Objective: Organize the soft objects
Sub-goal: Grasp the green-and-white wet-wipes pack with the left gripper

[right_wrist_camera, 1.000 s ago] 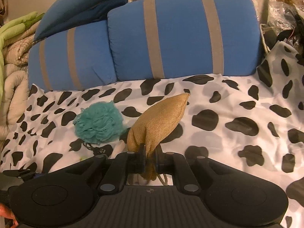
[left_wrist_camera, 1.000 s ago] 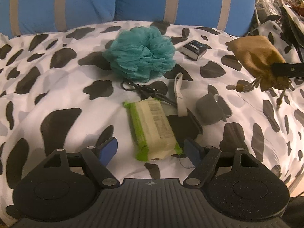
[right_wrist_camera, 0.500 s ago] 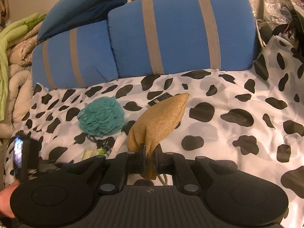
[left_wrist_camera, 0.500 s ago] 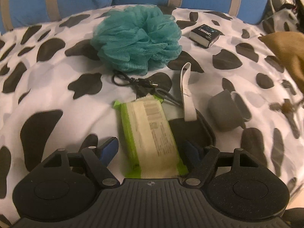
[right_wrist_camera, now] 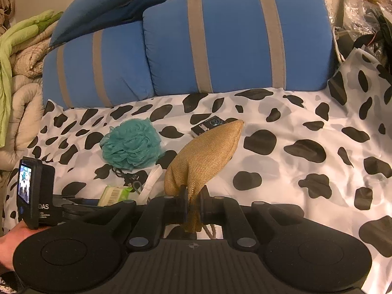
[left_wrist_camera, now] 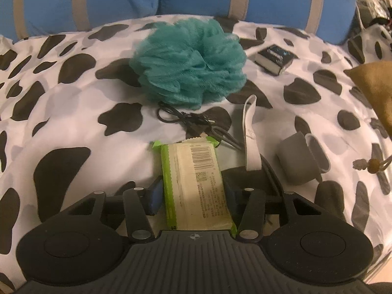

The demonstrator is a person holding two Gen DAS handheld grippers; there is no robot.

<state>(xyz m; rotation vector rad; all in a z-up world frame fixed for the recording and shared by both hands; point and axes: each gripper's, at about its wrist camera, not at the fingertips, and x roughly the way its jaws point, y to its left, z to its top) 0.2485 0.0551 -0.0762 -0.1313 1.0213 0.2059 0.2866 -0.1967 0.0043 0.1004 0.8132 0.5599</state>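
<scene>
My left gripper (left_wrist_camera: 193,197) is shut on a green-edged tissue pack (left_wrist_camera: 196,183) lying on the cow-print bed cover (left_wrist_camera: 73,112); both blue pads press its sides. The pack also shows in the right wrist view (right_wrist_camera: 115,192). A teal bath pouf (left_wrist_camera: 191,63) lies beyond it and shows in the right wrist view too (right_wrist_camera: 131,143). My right gripper (right_wrist_camera: 193,208) is shut on the neck of a tan burlap pouch (right_wrist_camera: 208,154) and holds it above the cover. The pouch's corner shows at the right edge (left_wrist_camera: 374,85).
A black cable (left_wrist_camera: 191,122), a white strap (left_wrist_camera: 251,132), a grey silicone case (left_wrist_camera: 299,161) and a small black box (left_wrist_camera: 274,57) lie around the pack. Blue striped cushions (right_wrist_camera: 232,41) line the back. Folded bedding (right_wrist_camera: 17,73) stands at left, clutter (right_wrist_camera: 362,24) at right.
My left gripper moved forward over the tissue pack and closed its pads on it. My right gripper kept hold of the pouch and drew back a little.
</scene>
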